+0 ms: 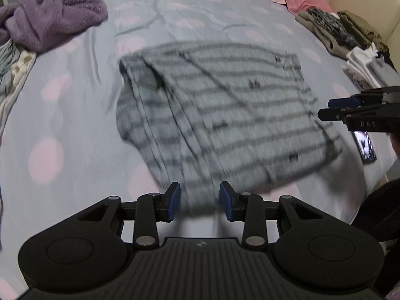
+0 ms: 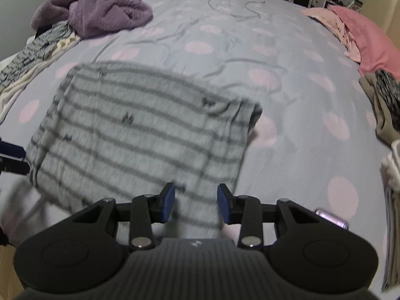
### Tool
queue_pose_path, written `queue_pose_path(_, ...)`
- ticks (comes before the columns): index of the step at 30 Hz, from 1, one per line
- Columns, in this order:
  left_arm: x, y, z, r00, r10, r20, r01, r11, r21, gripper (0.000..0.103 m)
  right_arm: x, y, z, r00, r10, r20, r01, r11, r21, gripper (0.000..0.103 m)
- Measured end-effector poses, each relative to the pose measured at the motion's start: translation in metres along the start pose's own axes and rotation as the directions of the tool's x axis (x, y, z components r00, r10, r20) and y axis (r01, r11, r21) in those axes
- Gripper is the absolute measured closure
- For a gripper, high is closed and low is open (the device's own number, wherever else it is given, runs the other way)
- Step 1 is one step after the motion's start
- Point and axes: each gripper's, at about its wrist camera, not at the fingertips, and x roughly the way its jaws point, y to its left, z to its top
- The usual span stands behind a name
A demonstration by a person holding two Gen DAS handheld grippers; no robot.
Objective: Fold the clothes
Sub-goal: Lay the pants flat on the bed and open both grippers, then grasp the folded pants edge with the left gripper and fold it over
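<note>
Centrally on the bedspread (image 1: 75,115) lies the striped shirt (image 1: 225,115), already folded into a rough rectangle, its near edge reaching toward both grippers. Left gripper (image 1: 200,203): jaws apart, with the shirt's near edge in the gap, the pads not visibly pressing on it. Right gripper (image 2: 196,203): jaws likewise apart over the near edge, no clamp evident. Motion blur hides fine detail of the cloth. Handling, judged: light, soft knit, limp and prone to sliding open when lifted; best taken at the two near corners or along the doubled fold, through all layers at once. Room: bare bedspread lies beyond the shirt and to either side. Obstacles at the margins are the purple fleece (image 1: 55,15) at far left, the folded stack (image 1: 350,40) along the right, and a phone (image 1: 365,147) just beside the shirt's right edge.
</note>
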Motion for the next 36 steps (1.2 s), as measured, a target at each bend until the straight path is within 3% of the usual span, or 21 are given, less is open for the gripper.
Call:
queue_pose_path(4, 0.009, -0.001, -0.012, 1.0, 0.023, 0.019, -0.022, 0.999, -0.046, 0.079, 0.007, 0.004, -0.012, 1.0, -0.004, -0.022, 0.004, 1.0, -0.024, 0.062)
queue_pose_path(6, 0.012, -0.002, -0.012, 1.0, 0.014, 0.022, -0.013, 0.998, -0.056, 0.08, 0.011, 0.005, -0.015, 1.0, -0.008, -0.023, 0.007, 0.999, -0.04, 0.062)
queue_pose_path(11, 0.011, -0.013, -0.014, 0.996, 0.066, 0.061, -0.061, 0.995, -0.075, 0.081, 0.016, 0.008, -0.015, 1.0, -0.02, -0.024, 0.018, 0.998, -0.064, 0.062)
queue_pose_path(13, 0.018, -0.017, -0.013, 0.994, 0.082, 0.07, -0.075, 0.993, -0.089, 0.096, 0.019, 0.009, -0.014, 0.999, -0.021, -0.024, 0.019, 0.998, -0.068, 0.062)
queue_pose_path(16, 0.019, -0.016, -0.012, 0.993, 0.096, 0.074, -0.086, 0.988, -0.125, 0.1, 0.022, 0.01, -0.014, 0.999, -0.031, -0.027, 0.029, 0.997, -0.076, 0.062)
queue_pose_path(23, -0.035, 0.016, -0.013, 0.991, 0.025, 0.129, 0.002, 0.978, -0.21, 0.101, 0.03, 0.0, -0.017, 0.996, -0.067, -0.065, 0.063, 0.996, -0.065, 0.064)
queue_pose_path(26, -0.012, 0.033, -0.02, 0.998, 0.046, 0.049, -0.033, 0.97, -0.241, 0.1, 0.035, -0.003, -0.018, 0.995, -0.051, -0.085, 0.047, 0.998, -0.046, 0.065)
queue_pose_path(28, 0.005, 0.033, -0.024, 0.998, 0.066, 0.005, -0.063, 0.975, -0.213, 0.101, 0.038, -0.006, -0.017, 0.995, -0.038, -0.097, 0.036, 0.999, -0.024, 0.065)
queue_pose_path(32, 0.004, 0.032, -0.023, 0.999, 0.039, 0.013, -0.036, 0.98, -0.196, 0.097, 0.037, -0.004, -0.018, 0.995, -0.049, -0.091, 0.045, 0.998, -0.043, 0.064)
queue_pose_path(36, -0.021, 0.036, -0.014, 0.983, 0.175, 0.056, -0.163, 0.97, -0.18, 0.094, 0.026, -0.005, -0.014, 0.995, -0.075, -0.071, 0.07, 0.995, -0.069, 0.069)
